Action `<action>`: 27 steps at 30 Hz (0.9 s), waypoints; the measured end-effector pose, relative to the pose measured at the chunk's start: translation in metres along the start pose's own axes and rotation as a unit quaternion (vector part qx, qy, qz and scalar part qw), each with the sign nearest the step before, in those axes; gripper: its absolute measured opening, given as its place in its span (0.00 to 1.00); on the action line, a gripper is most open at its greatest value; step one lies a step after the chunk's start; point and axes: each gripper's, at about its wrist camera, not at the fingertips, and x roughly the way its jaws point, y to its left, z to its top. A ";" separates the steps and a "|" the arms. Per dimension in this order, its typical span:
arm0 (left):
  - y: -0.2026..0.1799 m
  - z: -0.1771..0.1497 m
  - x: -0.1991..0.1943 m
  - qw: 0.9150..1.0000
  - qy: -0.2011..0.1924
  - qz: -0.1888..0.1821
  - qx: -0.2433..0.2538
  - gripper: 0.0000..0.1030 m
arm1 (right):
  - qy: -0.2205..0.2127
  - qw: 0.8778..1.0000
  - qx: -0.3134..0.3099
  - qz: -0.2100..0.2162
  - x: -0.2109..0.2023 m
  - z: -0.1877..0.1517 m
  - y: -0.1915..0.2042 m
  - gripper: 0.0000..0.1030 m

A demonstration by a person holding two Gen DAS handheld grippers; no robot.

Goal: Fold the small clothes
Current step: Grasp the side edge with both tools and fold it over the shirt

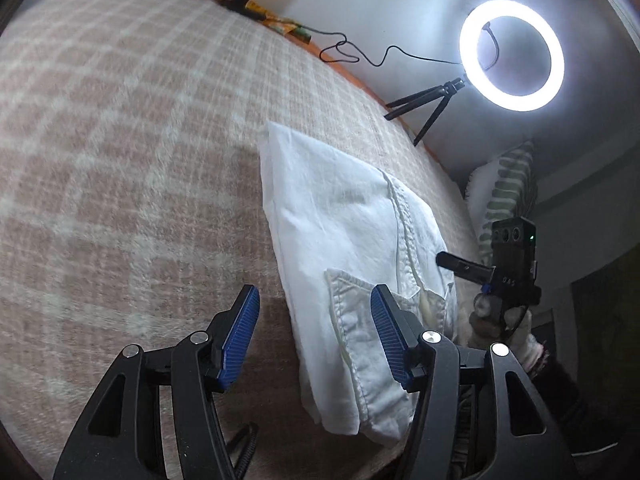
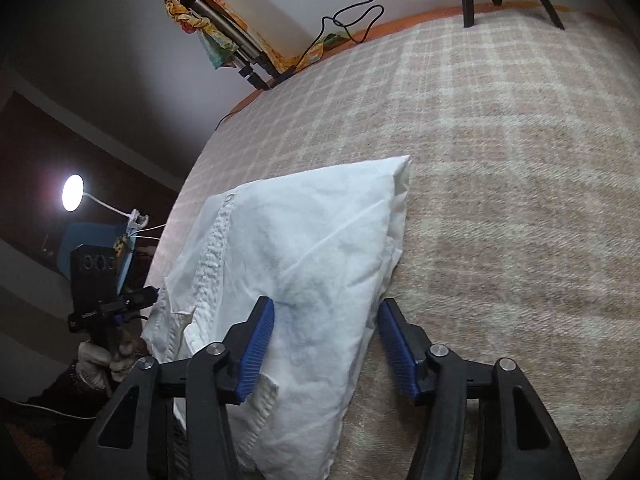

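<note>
Garment [image 2: 296, 264], white, folded, lying on my checked blanket [image 2: 500, 160]. Left gripper [image 1: 316, 336]: jaws apart, nothing clamped, right pad over the garment's near left edge. Right gripper [image 2: 326, 344]: jaws apart, straddling the garment's near right edge, no grip I can see.

The garment [image 1: 352, 248] lies on the blanket [image 1: 120, 160], in the lower middle of the left wrist view. The ring light [image 1: 512, 54] on its tripod [image 1: 424, 108] stands at the upper right, at the blanket's far edge. A pillow [image 1: 504, 196] sits right of the garment. In the right wrist view a lamp [image 2: 73, 192] is at the left, beyond the blanket's edge.
</note>
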 end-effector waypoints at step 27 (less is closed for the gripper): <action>-0.116 0.037 0.075 0.991 0.019 -0.082 0.106 0.19 | -0.111 0.993 -0.034 -0.035 -0.110 0.015 -0.005 0.12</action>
